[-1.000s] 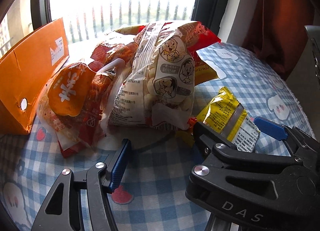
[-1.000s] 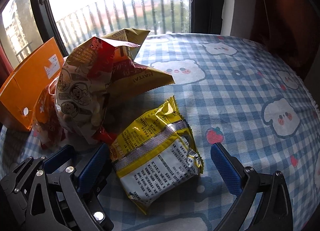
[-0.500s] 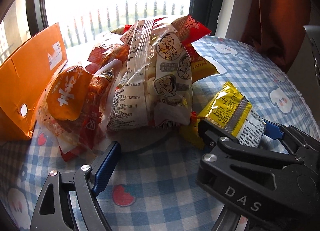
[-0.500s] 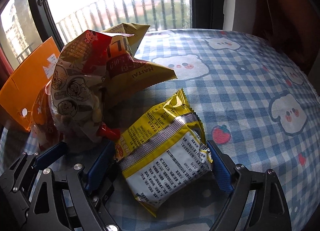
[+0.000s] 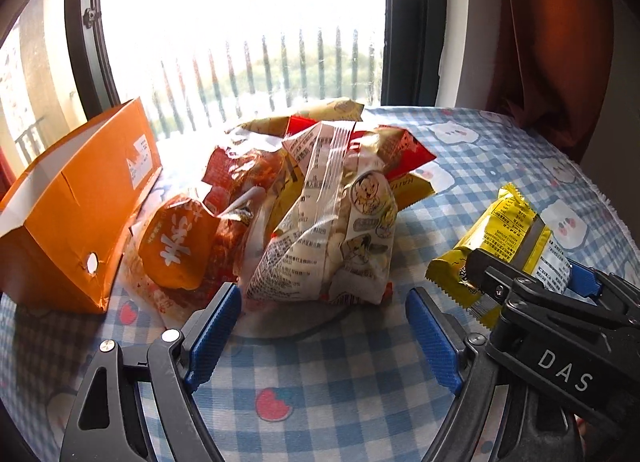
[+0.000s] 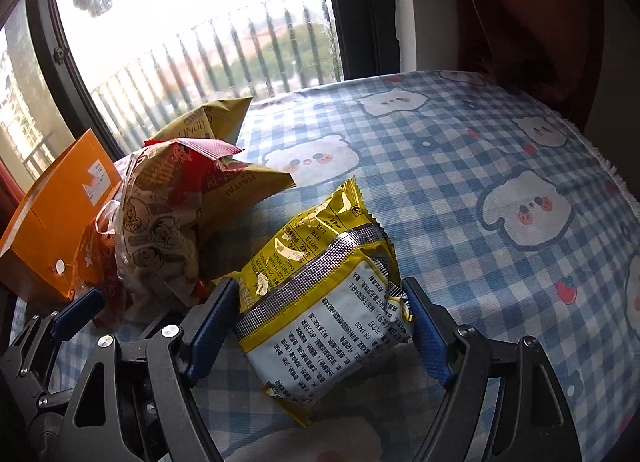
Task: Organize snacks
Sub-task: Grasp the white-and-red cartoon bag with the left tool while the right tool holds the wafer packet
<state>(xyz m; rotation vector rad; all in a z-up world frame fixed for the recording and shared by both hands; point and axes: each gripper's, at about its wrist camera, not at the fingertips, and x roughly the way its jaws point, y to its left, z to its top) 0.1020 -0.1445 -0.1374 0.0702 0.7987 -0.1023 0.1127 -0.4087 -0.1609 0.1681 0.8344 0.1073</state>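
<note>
Right tool (image 6: 320,326) has closed onto the yellow packet (image 6: 320,302); left tool (image 5: 320,326) now wider, empty.

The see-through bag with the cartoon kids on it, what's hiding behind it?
Behind the clear cartoon-printed snack bag poke out a red foil bag and gold-yellow foil bags. Their lower halves are covered, so what else sits back there can't be seen.

The left gripper (image 5: 322,336) hangs low in the frame, its blue pads spread with only checked tabletop (image 5: 320,374) between them. Just above sits a heap of snack bags (image 5: 320,214), with an orange box (image 5: 76,214) at the left. At lower right the right gripper (image 5: 532,282) has a yellow packet (image 5: 508,230) between its closing jaws.
</note>
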